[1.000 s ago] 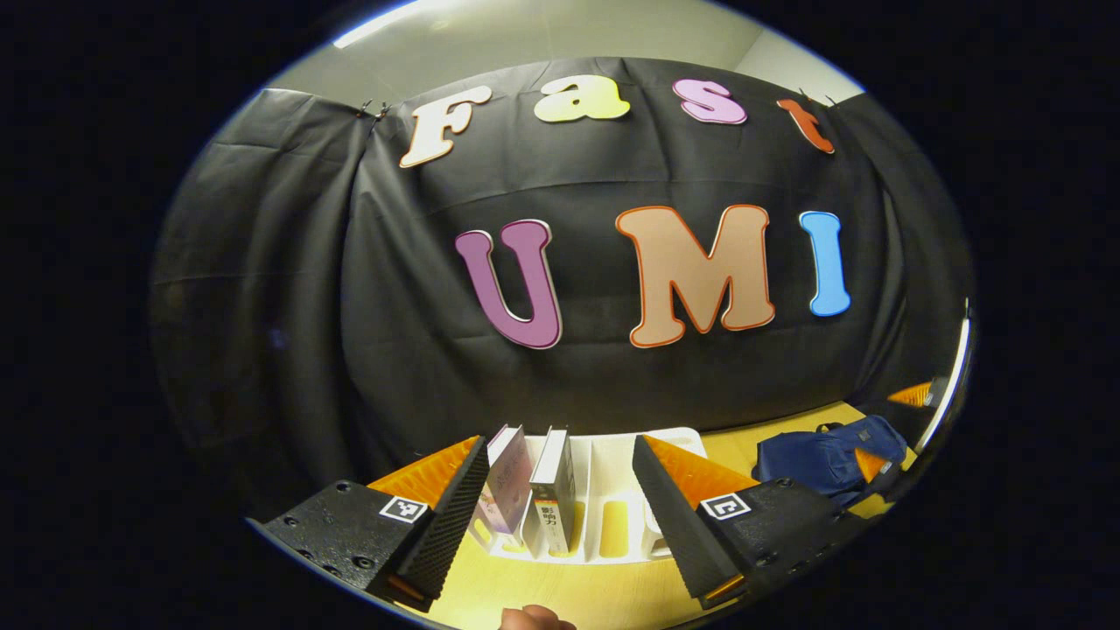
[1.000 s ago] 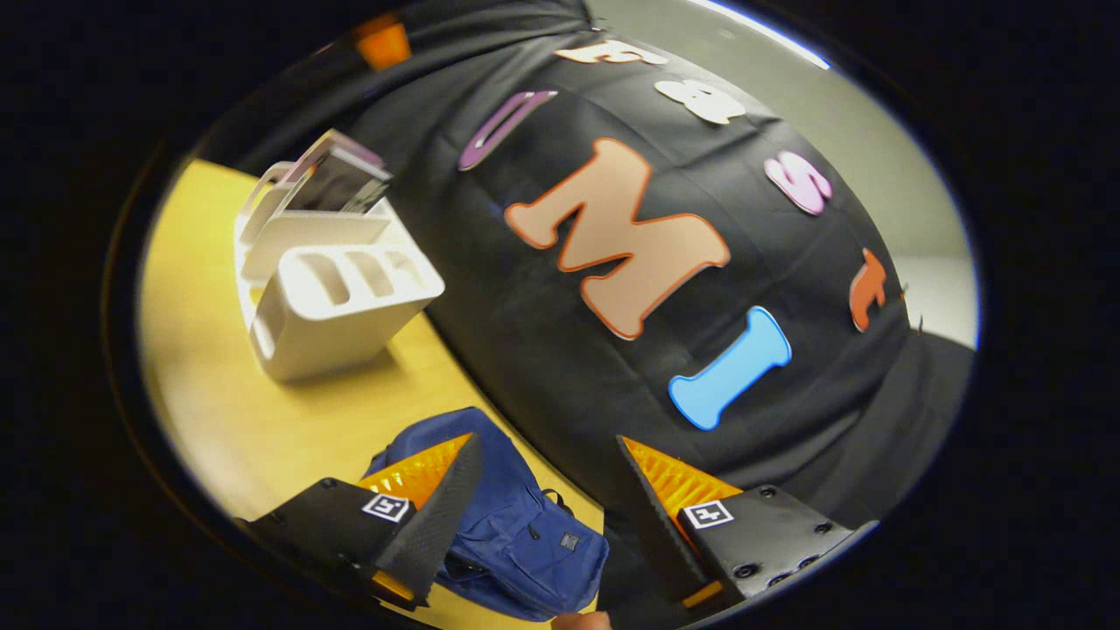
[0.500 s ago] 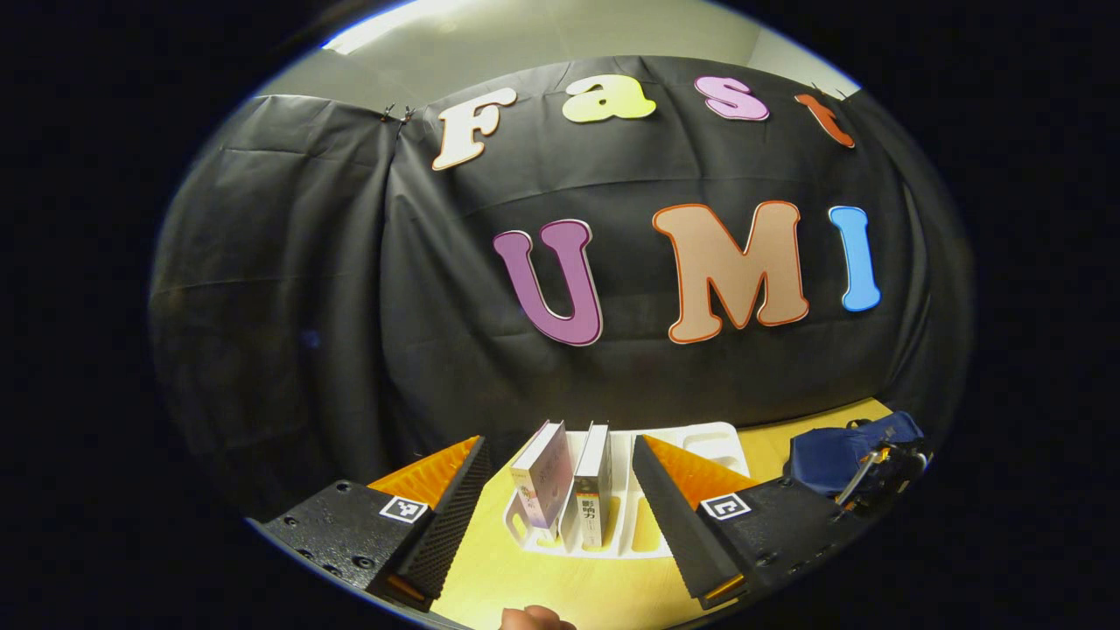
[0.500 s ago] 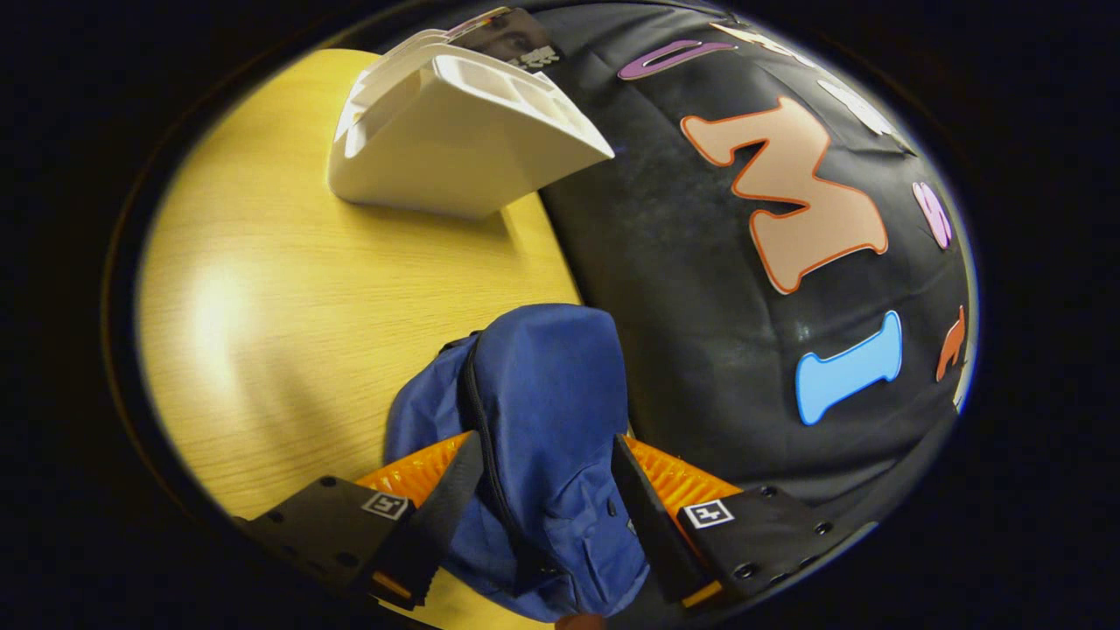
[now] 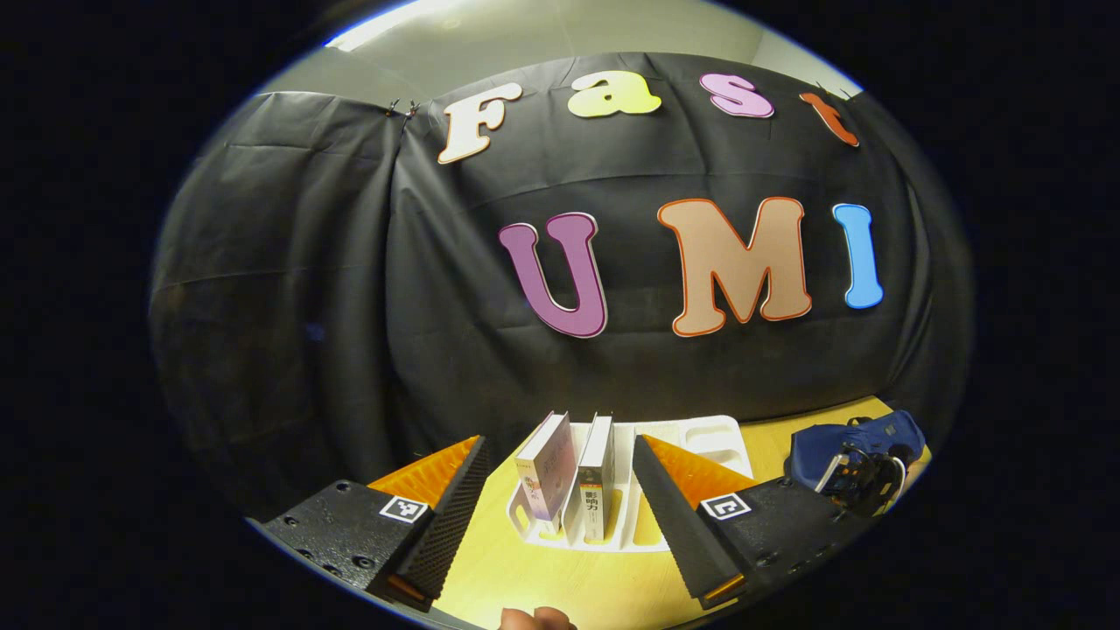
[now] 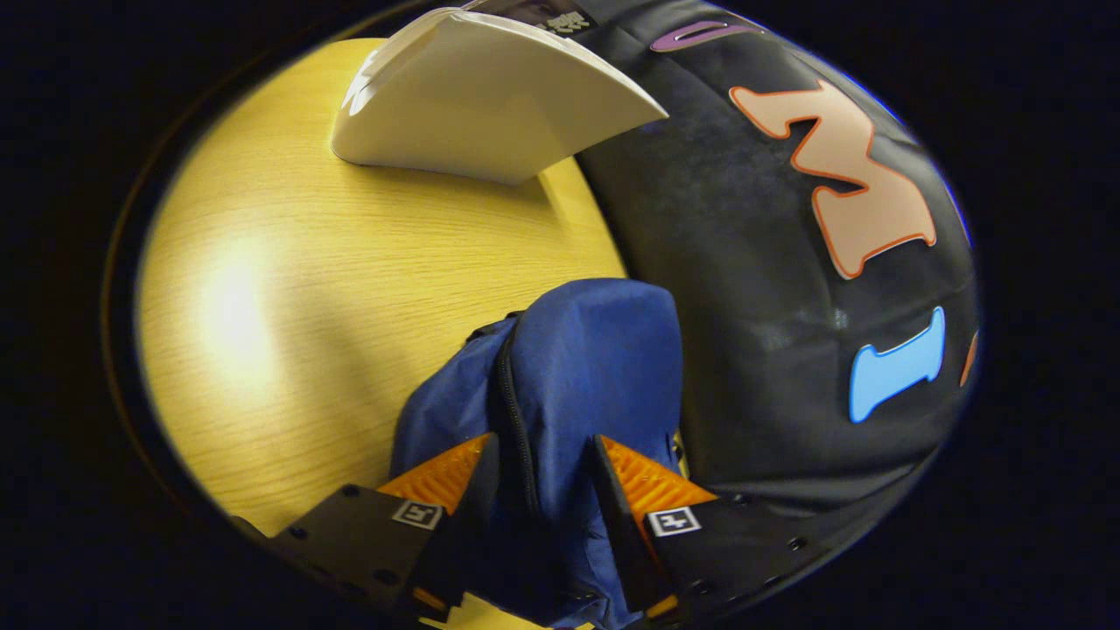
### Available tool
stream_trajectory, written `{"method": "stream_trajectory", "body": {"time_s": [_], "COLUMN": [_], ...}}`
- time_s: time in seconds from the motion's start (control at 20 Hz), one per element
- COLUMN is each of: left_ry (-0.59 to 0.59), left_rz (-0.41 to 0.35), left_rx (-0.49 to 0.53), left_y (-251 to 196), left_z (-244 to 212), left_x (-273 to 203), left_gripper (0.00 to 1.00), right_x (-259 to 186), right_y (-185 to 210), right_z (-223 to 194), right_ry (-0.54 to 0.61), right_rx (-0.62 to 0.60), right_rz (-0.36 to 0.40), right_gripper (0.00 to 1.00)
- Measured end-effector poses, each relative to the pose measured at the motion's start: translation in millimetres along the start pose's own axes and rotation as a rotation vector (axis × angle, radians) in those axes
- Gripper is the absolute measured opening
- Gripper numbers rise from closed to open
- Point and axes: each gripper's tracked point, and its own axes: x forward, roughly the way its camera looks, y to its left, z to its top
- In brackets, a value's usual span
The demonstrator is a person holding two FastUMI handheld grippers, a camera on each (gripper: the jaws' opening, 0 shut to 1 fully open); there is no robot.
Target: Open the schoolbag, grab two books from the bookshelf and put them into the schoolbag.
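Pinching the blue bag fabric by the zipper, right gripper has both fingers pressed on it. Left gripper hangs wide open, empty, facing the white shelf with two books upright. Spine text too small to read. Bag sits on the table beside the shelf.

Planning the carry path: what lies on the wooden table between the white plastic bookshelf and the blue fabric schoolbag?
Nothing: in the right gripper view, bare yellow wooden table separates the white bookshelf from the blue schoolbag.
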Motion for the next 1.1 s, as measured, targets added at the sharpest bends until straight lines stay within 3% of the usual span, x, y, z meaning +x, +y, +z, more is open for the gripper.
{"method": "stream_trajectory", "body": {"time_s": [0.1,0.2,0.35,0.4,0.45,0.5,0.65,0.75,0.8,0.85,0.9,0.95,1.1], "left_ry": [-0.005,-0.005,0.001,0.004,0.008,0.012,0.011,0.011,0.014,0.017,0.02,0.023,0.048], "left_rz": [-0.002,-0.005,-0.001,0.003,0.006,0.007,0.004,0.0,-0.002,-0.01,-0.015,-0.018,-0.045], "left_rx": [-0.001,-0.001,-0.01,-0.014,-0.016,-0.019,-0.025,-0.026,-0.029,-0.036,-0.039,-0.041,-0.067], "left_y": [-1.4,-2.8,0.1,2.3,3.7,4.2,6.2,5.9,4.8,4.2,3.4,1.9,-6.8], "left_z": [2.0,2.0,-1.8,-3.8,-5.1,-5.5,-6.5,-7.3,-8.5,-10.2,-11.6,-12.2,-20.3], "left_x": [-0.2,0.4,-2.2,-3.1,-3.5,-3.2,-2.3,-1.0,0.3,1.6,3.7,5.6,14.3], "left_gripper": [0.96,0.96,0.96,0.96,0.96,0.96,0.97,0.96,0.96,0.96,1.0,0.96,0.97], "right_x": [0.4,4.8,5.8,6.1,7.9,8.3,2.7,-1.3,-5.0,-7.0,-10.3,-14.1,-30.1], "right_y": [2.9,-0.8,-6.4,-9.8,-11.7,-12.5,-15.2,-23.4,-27.6,-30.7,-34.5,-39.1,-69.8], "right_z": [-9.5,-11.6,-11.9,-15.2,-14.9,-14.3,-10.3,-8.2,-8.1,-7.3,-6.7,-5.8,-2.5], "right_ry": [0.095,0.123,0.133,0.149,0.145,0.151,0.155,0.14,0.13,0.125,0.12,0.114,0.061], "right_rx": [-0.018,-0.04,0.012,0.036,0.08,0.119,0.193,0.22,0.243,0.27,0.304,0.341,0.528], "right_rz": [0.007,-0.009,-0.011,-0.012,-0.001,0.019,0.053,0.058,0.068,0.078,0.09,0.104,0.138], "right_gripper": [0.36,0.35,0.11,0.19,0.07,0.03,0.08,0.0,0.08,0.04,0.08,0.04,0.04]}}
